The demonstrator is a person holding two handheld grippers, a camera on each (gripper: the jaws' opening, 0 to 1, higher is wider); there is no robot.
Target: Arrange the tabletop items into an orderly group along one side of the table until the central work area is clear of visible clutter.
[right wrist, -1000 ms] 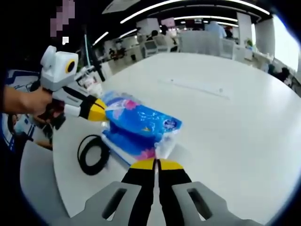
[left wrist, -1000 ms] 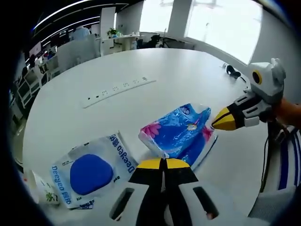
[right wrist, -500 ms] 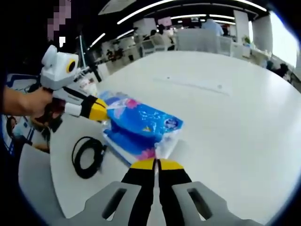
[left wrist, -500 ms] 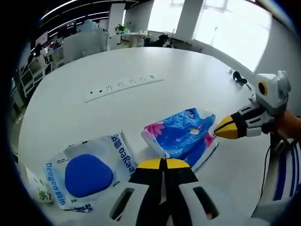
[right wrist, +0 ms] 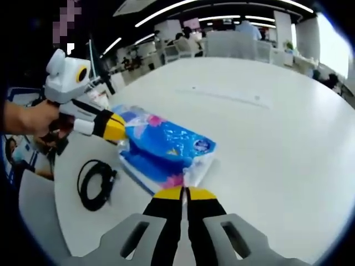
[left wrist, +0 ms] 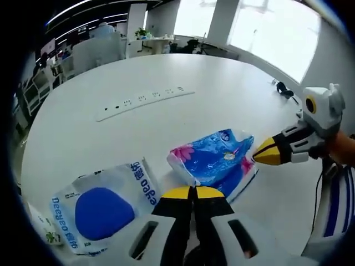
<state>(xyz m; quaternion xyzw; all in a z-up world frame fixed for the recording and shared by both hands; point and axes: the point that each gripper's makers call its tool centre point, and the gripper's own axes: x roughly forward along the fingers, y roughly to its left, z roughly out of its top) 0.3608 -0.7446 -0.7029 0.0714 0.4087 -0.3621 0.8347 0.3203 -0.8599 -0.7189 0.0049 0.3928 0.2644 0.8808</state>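
We saw the blue floral plastic tissue pack [left wrist: 213, 160] lying near the white table's [left wrist: 222, 94] edge, our left gripper [left wrist: 192, 192] and right gripper [right wrist: 181, 193] both closed and empty at its ends, a coiled black cable [right wrist: 94, 183] beside it.

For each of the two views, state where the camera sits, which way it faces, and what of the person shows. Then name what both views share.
Left gripper view: rides the left gripper, facing the table's far edge over the blue packet; right gripper and hand enter at right.
Right gripper view: rides the right gripper, facing back over the packet; left gripper and hand at left.
Shared: packet, white table.
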